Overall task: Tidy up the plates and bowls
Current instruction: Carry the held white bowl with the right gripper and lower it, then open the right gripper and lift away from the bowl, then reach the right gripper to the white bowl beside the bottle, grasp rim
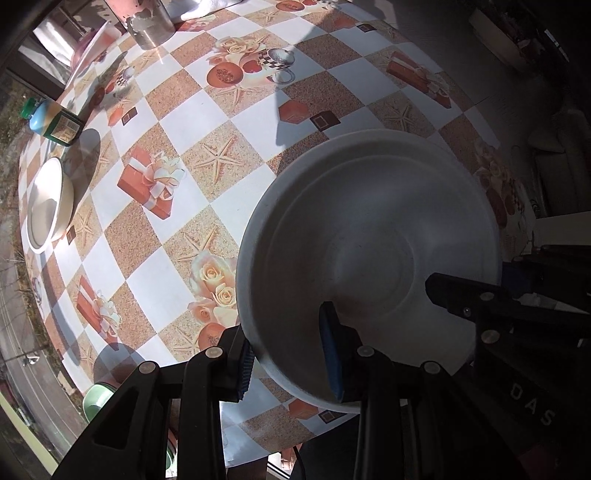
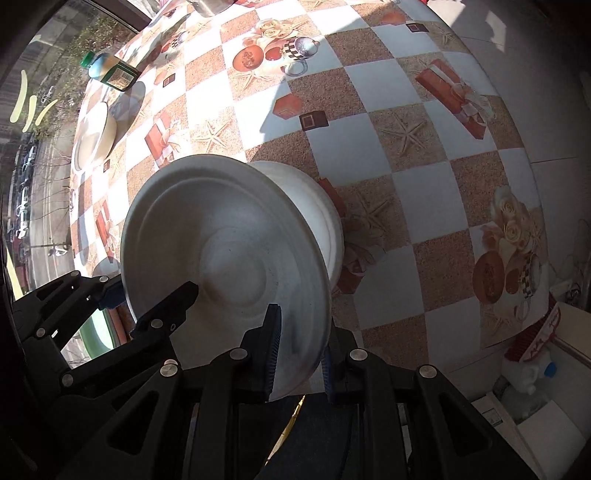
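Note:
A large white bowl (image 1: pixel 369 236) is held above the near edge of the patterned table (image 1: pixel 177 110) by both grippers. My left gripper (image 1: pixel 288 358) is shut on its left rim, one pad outside, one pad inside. My right gripper (image 2: pixel 299 350) is shut on the bowl's right rim (image 2: pixel 229 251). The right gripper's fingers also show at the right of the left wrist view (image 1: pixel 461 299). A cream bowl (image 1: pixel 48 203) sits at the table's left edge; it also shows in the right wrist view (image 2: pixel 94 136). A green bowl (image 1: pixel 96 400) lies at the near left edge.
A green-capped bottle (image 1: pixel 55 122) lies on its side near the cream bowl. A metal pot (image 1: pixel 149 26) stands at the far edge, with a pink dish (image 1: pixel 88 48) beside it. A window with a street view is on the left. Boxes and containers (image 2: pixel 535 380) sit on the floor to the right.

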Demonstrator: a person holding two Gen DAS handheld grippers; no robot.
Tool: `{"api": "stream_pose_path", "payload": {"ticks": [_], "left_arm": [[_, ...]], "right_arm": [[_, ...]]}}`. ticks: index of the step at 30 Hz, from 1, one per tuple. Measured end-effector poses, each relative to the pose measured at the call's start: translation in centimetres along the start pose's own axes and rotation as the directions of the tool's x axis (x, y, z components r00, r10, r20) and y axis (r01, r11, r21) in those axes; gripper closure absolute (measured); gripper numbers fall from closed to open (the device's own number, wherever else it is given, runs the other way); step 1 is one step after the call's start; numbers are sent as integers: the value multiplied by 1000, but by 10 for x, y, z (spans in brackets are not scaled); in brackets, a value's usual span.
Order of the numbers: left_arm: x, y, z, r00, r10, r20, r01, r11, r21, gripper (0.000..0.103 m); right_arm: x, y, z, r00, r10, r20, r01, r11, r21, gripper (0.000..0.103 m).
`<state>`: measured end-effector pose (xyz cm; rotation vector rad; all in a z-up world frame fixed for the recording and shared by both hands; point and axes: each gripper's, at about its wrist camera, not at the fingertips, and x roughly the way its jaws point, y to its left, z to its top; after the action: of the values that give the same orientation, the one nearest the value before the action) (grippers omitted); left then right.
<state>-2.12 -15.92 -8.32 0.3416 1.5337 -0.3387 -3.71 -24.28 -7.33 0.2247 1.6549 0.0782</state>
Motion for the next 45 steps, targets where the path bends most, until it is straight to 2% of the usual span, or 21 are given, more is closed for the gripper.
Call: {"api": "stream_pose_path", "payload": {"ticks": [5,7,9,11,12,13,14,15,16,22,26,34,45], "left_arm": [[5,0,12,1000,0,3,0,1000,-15,68],[8,-1,15,1000,4,-6,-4,1000,-15,58],[10,2,13,1000,27,-12,-27,999,-30,30],[9,10,7,999,32,1,-32,998,-61,23],[10,15,4,1000,25,-5,-26,997,-76,23],[12,21,-1,1000,16,-17,-18,995,-96,23],[14,28,-5,1000,13,-29,-16,993,-118,23],[16,35,-10,999,12,-38,-17,990,-141,23],[18,43,-16,999,12,-49,-20,985,-171,23],[23,81,-45,997,-17,-78,-9,944,-330,23],[19,90,-53,998,-20,-57,-3,930,-369,23],[11,105,-73,999,-26,-22,15,922,-387,23],[-1,144,-107,999,-31,37,45,877,-479,23]], "right_arm": [[3,-5,4,1000,-5,-9,6,1000,9,81],[5,-6,9,1000,-17,-8,17,1000,10,81],[8,-9,12,1000,-25,-11,25,1000,5,81],[11,-13,14,999,-41,-10,41,999,20,80],[12,-16,14,999,-49,-12,49,998,34,80],[13,-20,14,999,-45,-16,46,998,50,69],[13,-24,13,999,-46,-18,47,996,70,36],[13,-27,12,999,-48,-11,49,995,84,22],[11,-30,11,999,-50,5,49,994,97,16],[13,-40,9,994,-109,-12,109,981,160,16],[10,-35,10,992,-128,1,127,979,160,16],[0,15,19,984,-172,54,172,985,7,16],[-3,81,23,978,-187,91,200,966,-163,16]]}}
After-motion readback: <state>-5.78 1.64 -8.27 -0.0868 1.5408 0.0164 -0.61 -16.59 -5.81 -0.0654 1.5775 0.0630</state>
